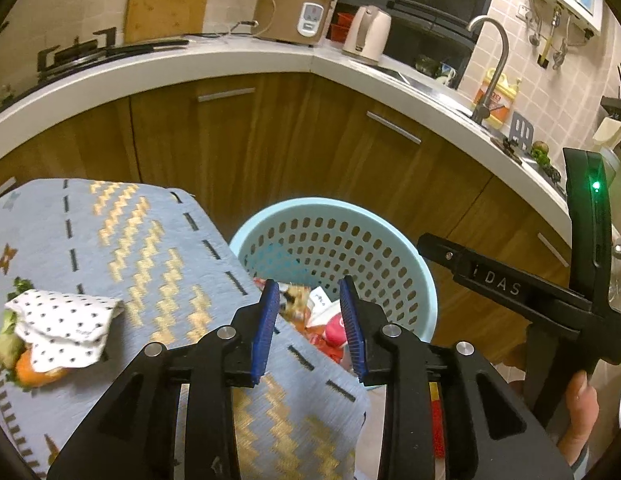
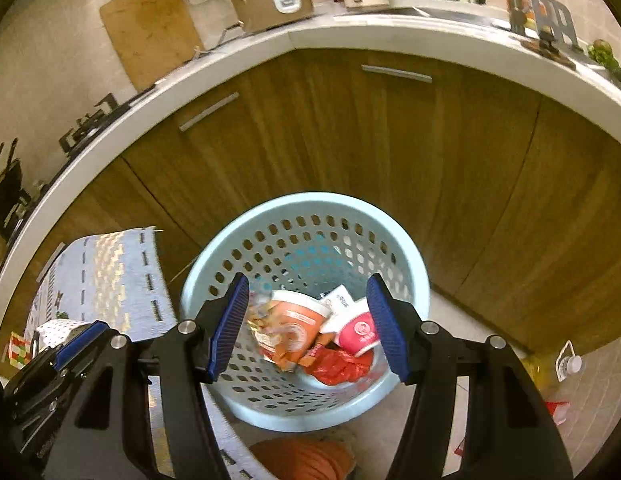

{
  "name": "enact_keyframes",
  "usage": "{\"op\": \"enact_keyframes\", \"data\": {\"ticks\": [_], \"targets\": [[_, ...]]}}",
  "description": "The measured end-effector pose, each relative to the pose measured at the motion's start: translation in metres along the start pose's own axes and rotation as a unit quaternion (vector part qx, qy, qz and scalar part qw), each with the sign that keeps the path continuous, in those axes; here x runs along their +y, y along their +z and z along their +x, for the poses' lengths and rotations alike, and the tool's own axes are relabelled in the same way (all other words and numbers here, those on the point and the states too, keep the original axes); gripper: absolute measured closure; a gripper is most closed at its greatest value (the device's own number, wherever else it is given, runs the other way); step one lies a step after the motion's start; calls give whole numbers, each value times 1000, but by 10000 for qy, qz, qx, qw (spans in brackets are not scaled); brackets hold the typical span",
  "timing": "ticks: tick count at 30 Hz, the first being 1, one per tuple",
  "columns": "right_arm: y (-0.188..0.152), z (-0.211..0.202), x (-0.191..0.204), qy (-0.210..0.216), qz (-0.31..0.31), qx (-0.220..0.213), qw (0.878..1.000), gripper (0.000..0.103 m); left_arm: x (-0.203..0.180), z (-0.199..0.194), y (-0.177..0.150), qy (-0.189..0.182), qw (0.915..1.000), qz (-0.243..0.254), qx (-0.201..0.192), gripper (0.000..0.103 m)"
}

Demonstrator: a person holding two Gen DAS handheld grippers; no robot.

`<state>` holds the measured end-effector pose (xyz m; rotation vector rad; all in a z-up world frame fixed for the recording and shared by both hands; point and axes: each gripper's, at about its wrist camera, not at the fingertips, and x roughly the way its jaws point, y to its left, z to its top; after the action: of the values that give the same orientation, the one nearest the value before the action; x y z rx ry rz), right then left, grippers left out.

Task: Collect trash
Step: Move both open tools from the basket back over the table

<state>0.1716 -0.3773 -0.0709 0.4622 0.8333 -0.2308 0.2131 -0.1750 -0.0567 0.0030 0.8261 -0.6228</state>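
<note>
A light blue perforated basket [image 2: 310,208] stands on the floor by the wooden cabinets and holds cups and wrappers: an orange cup [image 2: 298,316], a red-and-white cup [image 2: 360,332] and red wrapper [image 2: 334,364]. My right gripper [image 2: 308,328] is open and empty above the basket. My left gripper [image 1: 312,330] is open and empty over the table's corner, beside the basket [image 1: 390,236]. A dotted white napkin [image 1: 66,326] lies over vegetable scraps [image 1: 34,372] on the patterned tablecloth [image 1: 150,240] at the left. The right gripper's body [image 1: 550,292] shows at the right.
Wooden cabinets [image 2: 390,140] and a white counter [image 1: 230,60] curve behind the basket, with a rice cooker [image 1: 294,12], kettle [image 1: 366,34] and sink tap [image 1: 490,64]. A bottle [image 2: 566,364] stands on the floor at right. An orange object [image 2: 306,460] lies below the basket.
</note>
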Motion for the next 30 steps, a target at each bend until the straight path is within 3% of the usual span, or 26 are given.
{"op": "enact_keyframes", "data": {"ticks": [4,9,20,23,30], "targets": [[-1,-13,21,167,-214,-132,9995,46,8,-22,-2,58,9998,-96,-181,72],[-5,-30,54,406,-602,-277,9970,46,26,-54,-6,175,9983,-313,-456,65],[-37,-38,130,1011,-1514,-203,9831,46,106,-121,-27,683,9880,-1050,-900,67],[-45,-40,150,1150,-1786,-210,9769,56,135,-122,-31,866,9854,-1252,-767,67],[-70,-33,189,1563,-2245,-4,9619,57,180,-97,-29,1156,9851,-1273,-18,67]]}}
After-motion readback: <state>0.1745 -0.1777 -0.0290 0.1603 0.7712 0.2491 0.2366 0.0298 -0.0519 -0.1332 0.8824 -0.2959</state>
